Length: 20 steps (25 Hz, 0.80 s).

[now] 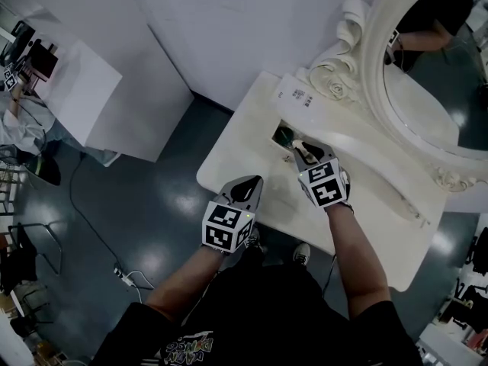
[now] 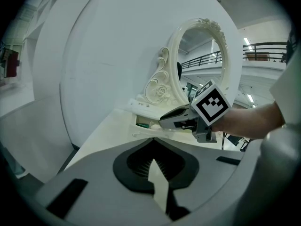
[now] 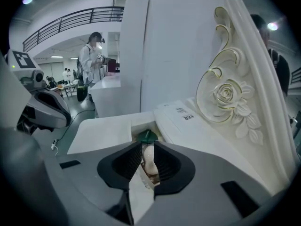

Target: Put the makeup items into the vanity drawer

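- The right gripper (image 3: 148,145) is clamped on a slim, pale makeup item (image 3: 148,158), held just above the open vanity drawer (image 3: 136,127).
- The item's long axis runs along the jaws, with its far end pointing forward and down into the drawer.
- A dark green item (image 3: 147,135) lies inside the drawer, just beyond the held item's tip.
- The left gripper (image 1: 245,187) hovers on the person's side of the drawer, over the white vanity top (image 1: 229,155). Its jaws are together, with nothing between them.

Head camera looks steeply down at your vanity top (image 1: 236,155), camera on your left gripper (image 1: 246,186) faces the open drawer (image 2: 141,120) from farther back, right gripper (image 1: 303,150) camera sits close over it, all three show the drawer.
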Each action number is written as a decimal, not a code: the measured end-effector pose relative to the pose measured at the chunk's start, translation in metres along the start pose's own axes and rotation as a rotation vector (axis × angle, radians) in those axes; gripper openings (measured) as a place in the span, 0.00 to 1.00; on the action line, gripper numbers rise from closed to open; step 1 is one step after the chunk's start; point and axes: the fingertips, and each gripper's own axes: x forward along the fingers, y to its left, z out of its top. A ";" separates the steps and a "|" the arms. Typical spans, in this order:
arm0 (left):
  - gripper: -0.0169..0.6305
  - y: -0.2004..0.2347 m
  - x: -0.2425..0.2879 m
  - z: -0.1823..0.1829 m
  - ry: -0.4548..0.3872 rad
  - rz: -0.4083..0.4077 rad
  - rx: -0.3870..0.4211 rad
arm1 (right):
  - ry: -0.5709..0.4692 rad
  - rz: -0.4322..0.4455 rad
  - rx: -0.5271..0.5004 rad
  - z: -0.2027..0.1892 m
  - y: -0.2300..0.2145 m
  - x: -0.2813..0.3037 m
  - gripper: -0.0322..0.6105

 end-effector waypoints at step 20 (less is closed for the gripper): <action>0.04 -0.062 -0.009 0.014 -0.045 -0.056 0.074 | -0.202 -0.113 0.228 -0.024 -0.019 -0.117 0.09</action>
